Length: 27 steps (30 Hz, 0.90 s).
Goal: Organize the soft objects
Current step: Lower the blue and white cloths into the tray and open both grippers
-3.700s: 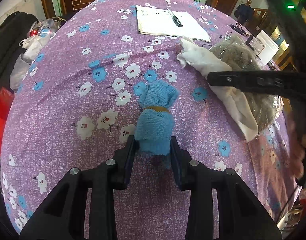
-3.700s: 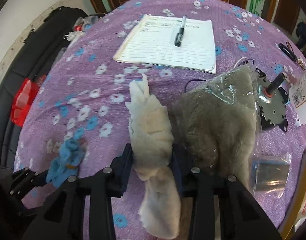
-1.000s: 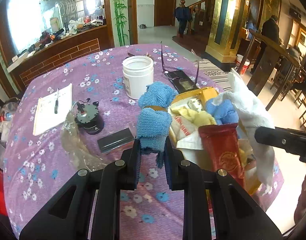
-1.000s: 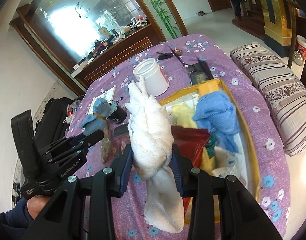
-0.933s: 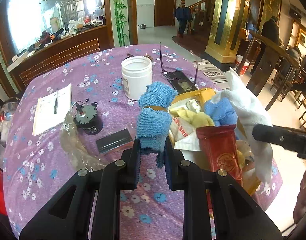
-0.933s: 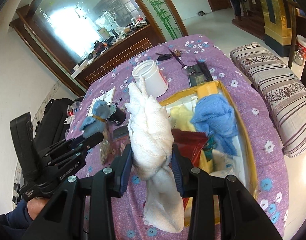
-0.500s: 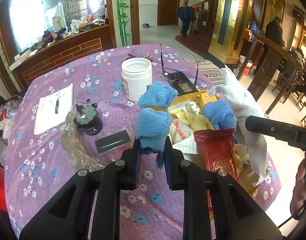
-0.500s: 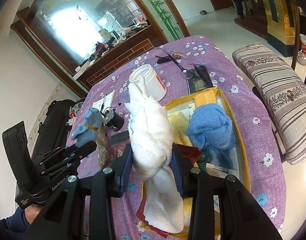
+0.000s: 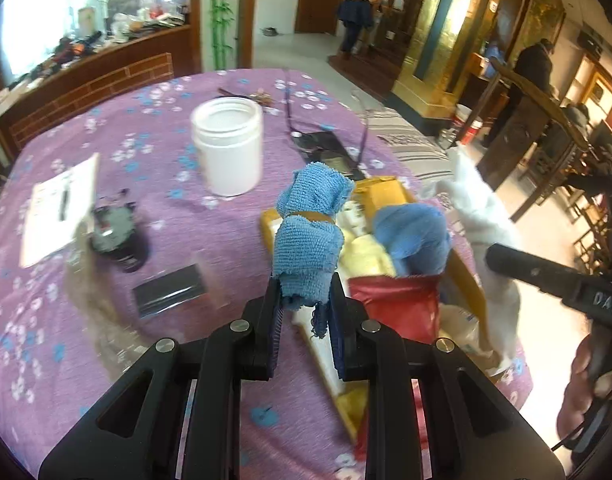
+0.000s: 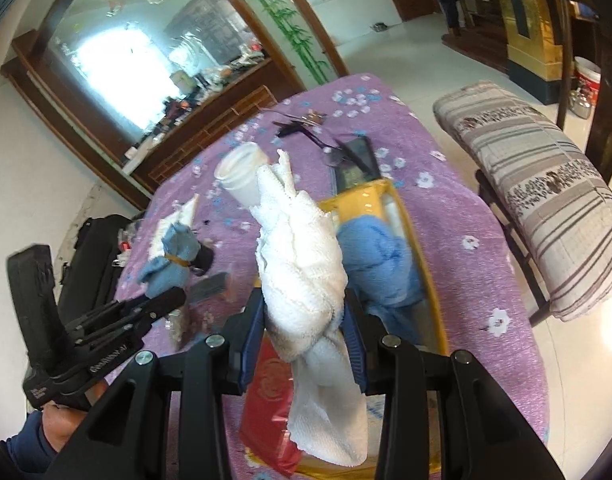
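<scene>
Two terry rolls clamped: banded blue roll (image 9: 309, 240), knotted white towel (image 10: 302, 276).

Your left gripper (image 9: 306, 312) is clamped on the lower end of the blue towel roll (image 9: 310, 236), which stands up out of the jaws, bound at its waist by a tan band (image 9: 309, 216). Just beyond and to the right of the jaws lies the yellow box (image 9: 385, 196), holding a loose blue cloth (image 9: 413, 236), a pale yellow cloth (image 9: 365, 252) and a red packet (image 9: 393, 304). Further right, your right gripper (image 9: 545, 276) carries a white towel (image 9: 485, 216) over the box's far side. Left of the jaws on the purple flowered tablecloth (image 9: 66, 360) lie a dark flat packet (image 9: 170, 290), a small black motor (image 9: 118, 236) and a notepad (image 9: 58, 212); ahead stands a white jar (image 9: 228, 148).
</scene>
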{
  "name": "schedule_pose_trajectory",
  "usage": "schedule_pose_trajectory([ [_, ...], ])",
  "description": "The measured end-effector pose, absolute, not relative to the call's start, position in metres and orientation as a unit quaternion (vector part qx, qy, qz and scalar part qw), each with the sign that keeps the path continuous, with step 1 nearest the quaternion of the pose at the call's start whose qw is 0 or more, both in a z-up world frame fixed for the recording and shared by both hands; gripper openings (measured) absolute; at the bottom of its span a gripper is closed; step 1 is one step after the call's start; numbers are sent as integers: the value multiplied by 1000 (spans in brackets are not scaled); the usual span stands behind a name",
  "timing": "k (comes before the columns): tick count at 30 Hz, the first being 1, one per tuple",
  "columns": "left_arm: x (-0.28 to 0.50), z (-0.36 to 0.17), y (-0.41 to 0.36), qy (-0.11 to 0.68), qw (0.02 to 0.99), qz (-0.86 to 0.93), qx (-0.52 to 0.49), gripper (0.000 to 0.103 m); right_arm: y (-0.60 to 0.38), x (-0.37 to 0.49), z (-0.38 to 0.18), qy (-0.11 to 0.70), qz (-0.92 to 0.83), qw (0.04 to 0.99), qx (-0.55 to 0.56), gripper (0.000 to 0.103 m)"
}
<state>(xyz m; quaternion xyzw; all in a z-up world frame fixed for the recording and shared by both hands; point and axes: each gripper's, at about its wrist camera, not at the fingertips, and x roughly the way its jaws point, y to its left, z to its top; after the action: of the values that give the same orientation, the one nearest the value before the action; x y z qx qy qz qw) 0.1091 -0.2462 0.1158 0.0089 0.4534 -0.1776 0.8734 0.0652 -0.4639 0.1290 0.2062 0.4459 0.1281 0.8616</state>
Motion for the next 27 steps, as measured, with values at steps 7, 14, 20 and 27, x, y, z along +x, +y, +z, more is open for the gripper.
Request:
schedule_pose_trajectory([
  [7,156,90,-281,500,842,-201,-9,19,-464,88,112,475,95,856,178,37],
  [14,187,58,-304,542,817,-199,-9,19,-463,90,84,510,85,839,171,37],
  [20,201,45,-311,555,810,-190,-2,19,-463,90,78,516,85,835,171,37],
  [27,203,46,-310,558,809,-184,-7,26,-464,85,87,514,89,836,168,39],
])
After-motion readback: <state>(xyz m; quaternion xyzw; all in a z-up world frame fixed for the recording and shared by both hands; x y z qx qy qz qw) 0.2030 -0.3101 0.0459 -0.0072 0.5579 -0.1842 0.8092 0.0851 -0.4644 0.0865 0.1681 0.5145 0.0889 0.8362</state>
